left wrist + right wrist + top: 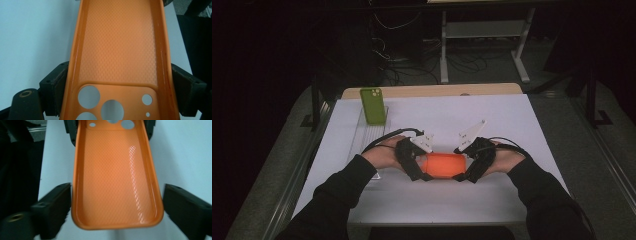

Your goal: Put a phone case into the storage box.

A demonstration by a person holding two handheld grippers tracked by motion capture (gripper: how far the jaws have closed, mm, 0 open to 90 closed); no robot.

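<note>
An orange phone case (443, 165) lies inside-up between my two grippers near the table's front, its camera holes at the left end. My left gripper (422, 169) is shut on that end. In the left gripper view the case (117, 45) runs away from the camera and both pads (57, 85) press on its side walls. My right gripper (464, 169) straddles the other end. In the right gripper view the case's rounded end (115, 185) sits between the black jaws, and a thin gap shows at the right-hand pad (180, 205), so it is open.
A green phone (373, 105) stands upright in a clear holder at the back left of the white table (472, 115). A wooden strip edges the far side. Cables and a white frame's legs lie on the dark floor beyond.
</note>
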